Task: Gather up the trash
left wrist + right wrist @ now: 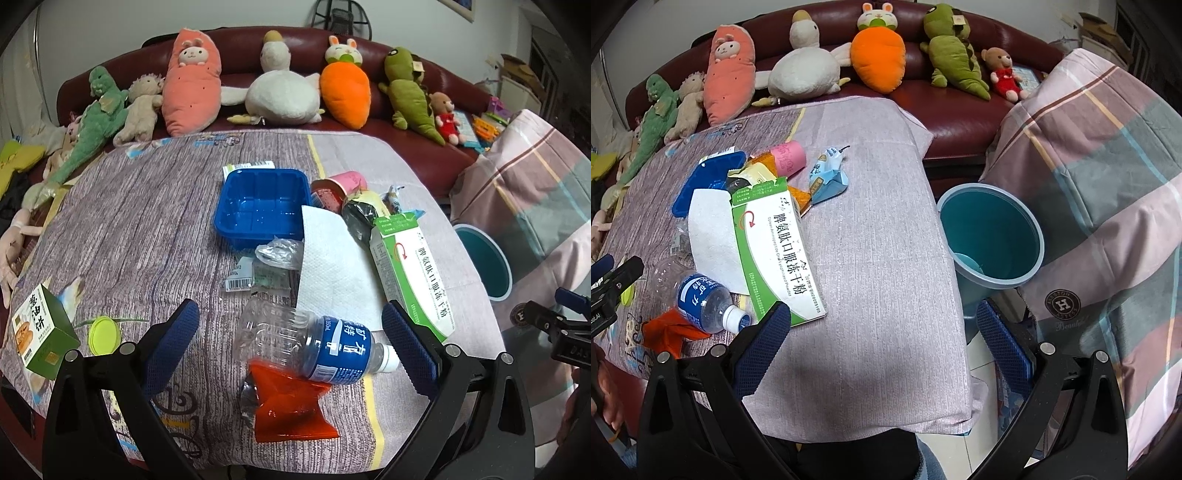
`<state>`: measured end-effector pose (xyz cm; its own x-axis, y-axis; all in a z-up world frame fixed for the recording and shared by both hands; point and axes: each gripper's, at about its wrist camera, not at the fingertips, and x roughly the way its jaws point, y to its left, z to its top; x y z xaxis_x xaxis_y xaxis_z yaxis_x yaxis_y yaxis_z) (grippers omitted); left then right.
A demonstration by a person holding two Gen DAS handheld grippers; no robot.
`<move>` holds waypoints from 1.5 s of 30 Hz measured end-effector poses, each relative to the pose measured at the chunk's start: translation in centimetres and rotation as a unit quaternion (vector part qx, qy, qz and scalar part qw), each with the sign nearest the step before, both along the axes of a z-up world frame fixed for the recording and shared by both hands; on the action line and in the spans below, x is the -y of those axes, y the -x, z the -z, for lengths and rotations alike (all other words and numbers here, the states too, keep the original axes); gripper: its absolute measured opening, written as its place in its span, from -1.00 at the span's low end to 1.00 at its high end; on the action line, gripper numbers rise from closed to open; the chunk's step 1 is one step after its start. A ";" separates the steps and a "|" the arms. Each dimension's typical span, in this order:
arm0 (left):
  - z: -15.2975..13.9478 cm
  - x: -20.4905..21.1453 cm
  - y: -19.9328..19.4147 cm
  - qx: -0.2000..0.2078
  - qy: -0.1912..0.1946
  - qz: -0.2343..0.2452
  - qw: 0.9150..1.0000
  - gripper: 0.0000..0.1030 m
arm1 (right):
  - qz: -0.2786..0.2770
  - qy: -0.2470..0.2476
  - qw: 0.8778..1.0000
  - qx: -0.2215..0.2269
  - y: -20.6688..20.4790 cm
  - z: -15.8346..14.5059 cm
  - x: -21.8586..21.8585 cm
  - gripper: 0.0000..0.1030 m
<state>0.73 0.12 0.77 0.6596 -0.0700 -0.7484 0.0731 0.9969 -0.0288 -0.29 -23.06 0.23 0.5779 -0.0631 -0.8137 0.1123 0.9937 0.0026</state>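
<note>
Two tools are in play, both with jaws spread wide and pinching nothing. The left tool (290,347) brackets the clear water bottle (314,345), which lies on its side across a red wrapper (291,404), cap toward 3 o'clock; that framing suggests the bottle is the next piece of trash to be lifted. The right tool (882,343) hangs over the bare near corner of the worktop (879,229), seemingly waiting beside the teal bin (991,240) on the floor at its 1 o'clock. Beyond the bottle, at 12 o'clock in the left view, lie a white paper towel (332,266), a blue tray (264,206) and a green-and-white medicine box (410,273). The wrapper underneath may drag along, and the box lies close by the bottle's cap end.
</note>
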 end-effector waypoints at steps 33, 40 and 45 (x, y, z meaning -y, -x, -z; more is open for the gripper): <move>0.5 -0.5 0.7 0.003 -0.038 0.097 0.995 0.92 | 0.000 0.000 1.000 -0.001 -0.1 0.1 -0.1 0.88; 1.9 -0.2 1.0 -0.011 -0.099 0.165 0.981 0.92 | -0.004 -0.010 1.000 -0.010 0.0 0.6 0.0 0.88; 3.2 0.3 0.9 -0.016 -0.157 0.219 0.963 0.92 | -0.005 -0.019 1.000 -0.023 -0.4 1.1 0.1 0.88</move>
